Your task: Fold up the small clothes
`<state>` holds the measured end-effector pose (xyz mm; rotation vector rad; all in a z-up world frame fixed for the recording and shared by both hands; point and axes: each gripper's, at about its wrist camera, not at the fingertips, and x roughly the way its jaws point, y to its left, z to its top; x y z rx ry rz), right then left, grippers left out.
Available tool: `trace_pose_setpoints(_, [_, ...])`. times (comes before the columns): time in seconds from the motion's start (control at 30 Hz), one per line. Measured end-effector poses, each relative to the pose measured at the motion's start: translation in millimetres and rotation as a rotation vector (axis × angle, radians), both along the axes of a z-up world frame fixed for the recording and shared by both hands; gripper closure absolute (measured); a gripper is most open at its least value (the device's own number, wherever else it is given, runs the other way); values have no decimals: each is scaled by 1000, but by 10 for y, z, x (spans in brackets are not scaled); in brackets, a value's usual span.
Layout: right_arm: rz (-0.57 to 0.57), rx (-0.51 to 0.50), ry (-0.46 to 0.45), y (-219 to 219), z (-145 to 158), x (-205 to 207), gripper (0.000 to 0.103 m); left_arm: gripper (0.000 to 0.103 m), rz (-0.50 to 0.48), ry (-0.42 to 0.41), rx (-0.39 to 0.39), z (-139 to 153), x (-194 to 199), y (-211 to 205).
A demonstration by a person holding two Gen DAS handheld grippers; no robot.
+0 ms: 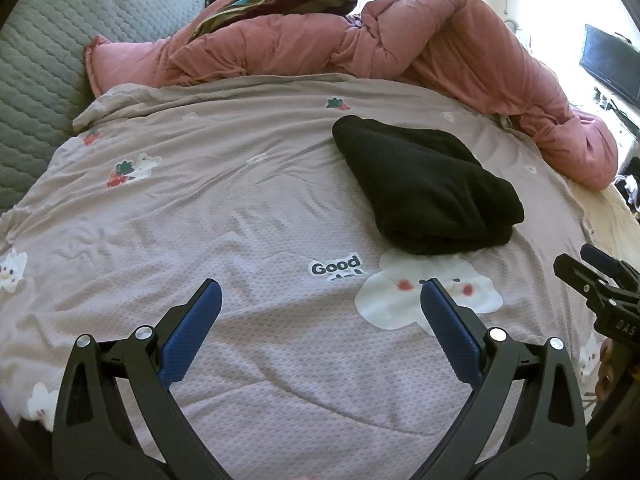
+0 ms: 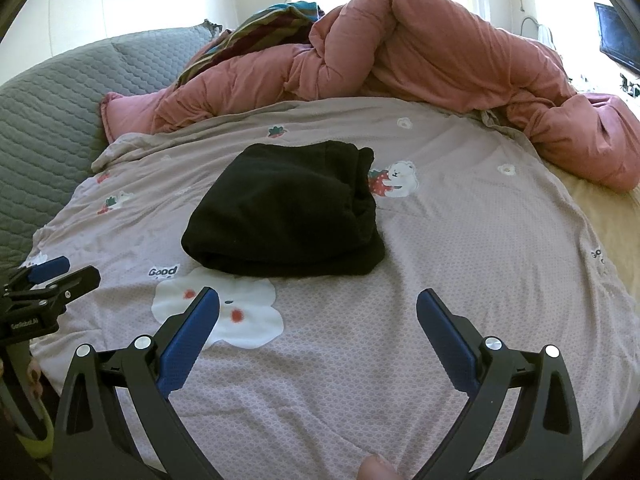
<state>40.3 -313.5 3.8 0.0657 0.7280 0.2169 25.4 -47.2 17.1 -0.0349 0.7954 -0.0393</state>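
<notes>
On the lilac bedsheet with its cartoon bear and strawberry prints (image 2: 440, 240), a black fleecy garment (image 2: 284, 208) lies folded into a thick, rounded bundle, just beyond the white cloud-faced print that sits beside the word "Good". Behind the black bundle, a rumpled salmon-pink duvet (image 2: 420, 52) is heaped along the far side of the bed, and a grey quilted cushion (image 1: 44, 60) stands off to the left of it.

Both tools hover short of the black bundle, touching nothing. The left gripper (image 1: 320, 312) has its blue-padded fingers spread wide apart over bare sheet, and the right gripper (image 2: 318, 320) is splayed just the same, empty.

The cloth looks soft, thick and light, the sort that slumps rather than holds a crease, and it should not slip much against those textured pads. Its layers seem stacked at the near edge, where a rolled fold faces the grippers, though the dark fabric hides the seams, so I cannot tell exactly how many layers there are. A hold on that near fold, or on the two near corners, would likely gather all the layers together.
</notes>
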Motion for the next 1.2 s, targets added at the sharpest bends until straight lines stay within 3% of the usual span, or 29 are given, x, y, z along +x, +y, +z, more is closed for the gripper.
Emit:
trace_pose_setpoints(0.5, [-53, -11, 5, -159, -24, -12, 5, 10, -5, 8, -11, -6, 5, 7])
trace_pose_setpoints(0.7, [-165, -41, -10, -406, -60, -46, 5, 10, -2, 44, -37, -60, 38, 65])
trace_pose_setpoints(0.8, [-325, -73, -31, -749, -81, -111, 5, 10, 24, 82, -48, -120, 78, 144])
trace_pose_setpoints(0.97, [-690, -102, 21, -1726, -186, -373, 5, 10, 129, 129, -71, -203, 229, 489])
trace_pose_setpoints(1.1, [-1045, -47, 146, -2772, -397, -872, 5, 10, 246, 113, -60, -197, 338, 1041])
trace_pose_setpoints(1.2, [-1276, -52, 177, -3369, -496, -1328, 5, 10, 384, 124, -22, -235, 398, 1619])
